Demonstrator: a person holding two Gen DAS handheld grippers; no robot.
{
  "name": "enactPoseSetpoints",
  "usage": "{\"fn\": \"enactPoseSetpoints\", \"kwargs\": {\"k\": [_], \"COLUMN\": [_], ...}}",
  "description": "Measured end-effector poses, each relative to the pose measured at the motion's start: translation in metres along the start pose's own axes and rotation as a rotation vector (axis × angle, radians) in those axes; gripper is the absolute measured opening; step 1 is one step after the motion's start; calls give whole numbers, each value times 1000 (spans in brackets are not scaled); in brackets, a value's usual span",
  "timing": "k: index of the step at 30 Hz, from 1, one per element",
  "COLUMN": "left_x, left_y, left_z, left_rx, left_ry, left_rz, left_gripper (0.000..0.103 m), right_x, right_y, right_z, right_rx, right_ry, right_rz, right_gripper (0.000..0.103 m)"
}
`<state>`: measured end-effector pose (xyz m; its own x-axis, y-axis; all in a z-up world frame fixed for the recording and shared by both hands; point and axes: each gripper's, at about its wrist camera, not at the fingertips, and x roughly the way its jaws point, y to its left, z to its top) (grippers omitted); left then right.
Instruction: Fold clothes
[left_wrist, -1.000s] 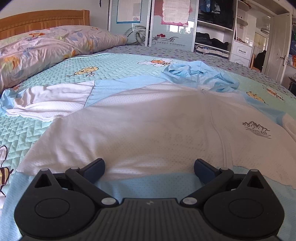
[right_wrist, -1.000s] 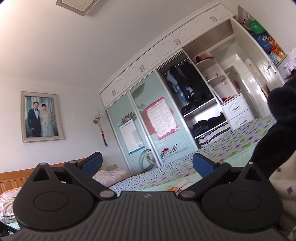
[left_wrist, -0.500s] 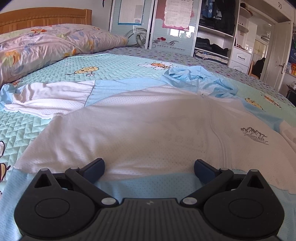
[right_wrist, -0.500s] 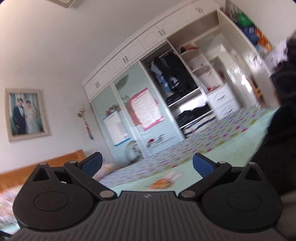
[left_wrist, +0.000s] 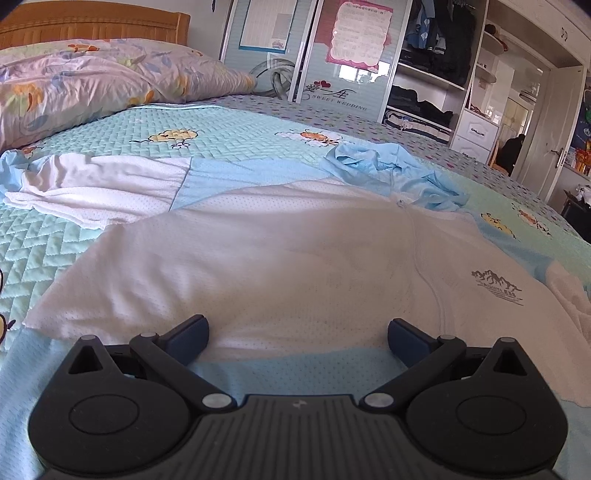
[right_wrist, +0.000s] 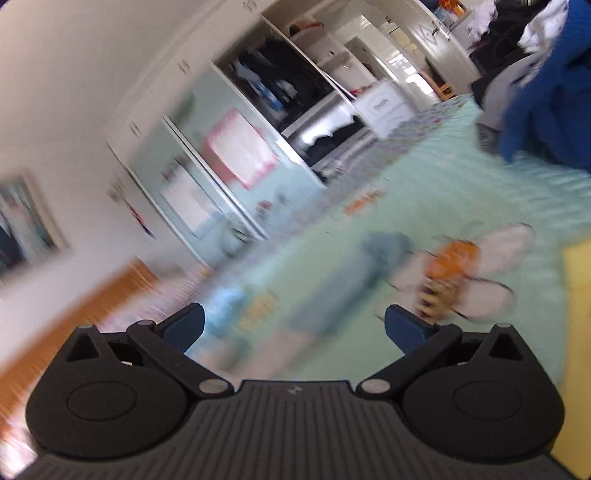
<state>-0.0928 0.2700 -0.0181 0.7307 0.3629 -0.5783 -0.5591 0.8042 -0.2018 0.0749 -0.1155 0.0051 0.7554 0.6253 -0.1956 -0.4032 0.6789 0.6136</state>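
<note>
The white-and-blue hooded jacket (left_wrist: 295, 258) lies spread flat, front up, on the quilted bedspread (left_wrist: 229, 136), both the left gripper (left_wrist: 297, 332) and right gripper (right_wrist: 293, 326) wide open and empty, so folding needs an edge pinched.

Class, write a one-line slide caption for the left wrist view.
Open left hand-held gripper poised over a white and blue jacket spread on the bed.

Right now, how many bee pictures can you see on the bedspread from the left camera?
3, possibly more hidden under the jacket: one near the pillow, one beyond the hood, one right of it.
</note>
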Motion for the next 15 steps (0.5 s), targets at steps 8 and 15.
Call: {"fn": "enactPoseSetpoints", "kwargs": {"k": [8, 15], "left_x": [1, 2], "left_y": [-3, -5], "left_z": [0, 0], "left_rx": [11, 25], "left_ry": [5, 11], "left_rz": [11, 23], "left_gripper": [102, 102], "right_x": [-60, -90], "right_y": [-34, -35], "right_z": [18, 24], "right_rx": [-166, -5], "right_ry": [19, 62], "right_rz": [-196, -41], "right_gripper": [103, 103]}}
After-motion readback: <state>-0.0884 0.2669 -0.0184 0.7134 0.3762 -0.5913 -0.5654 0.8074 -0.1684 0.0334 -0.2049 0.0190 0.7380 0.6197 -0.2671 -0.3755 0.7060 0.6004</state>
